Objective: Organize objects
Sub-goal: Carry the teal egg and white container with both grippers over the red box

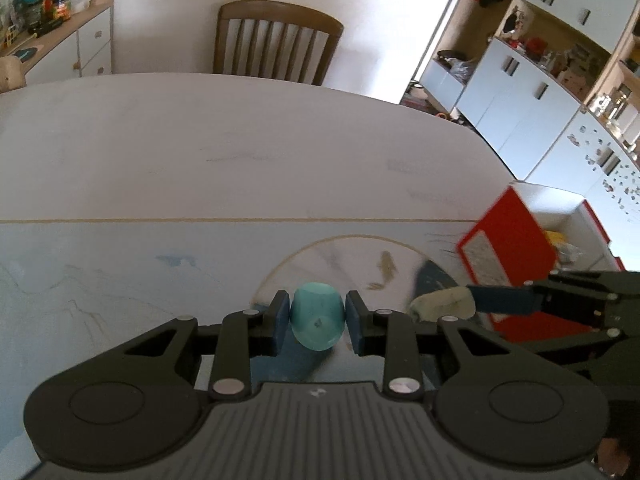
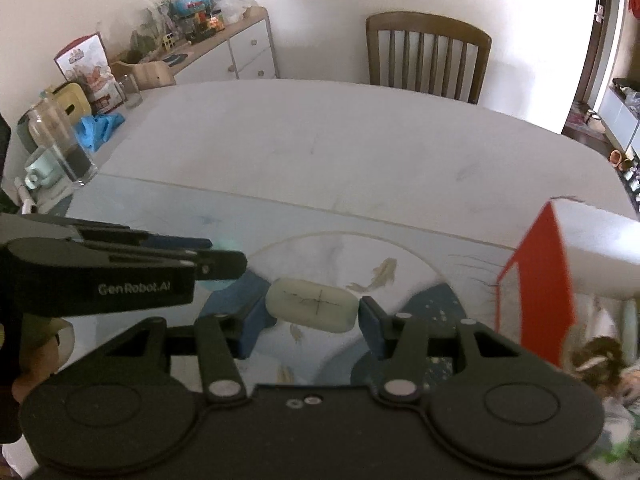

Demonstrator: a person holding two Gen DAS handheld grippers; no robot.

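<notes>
Gripping a teal cup (image 1: 317,321) in our left gripper (image 1: 317,320), we are holding it just above the table (image 1: 240,152), pads pressing its sides, its long axis pointing away from the camera. Our right gripper (image 2: 312,308) is clenching a pale eraser (image 2: 312,305) by its ends, long axis lying crosswise between the pads. A red box (image 2: 536,292) is standing right of the eraser, near the table's edge.
</notes>
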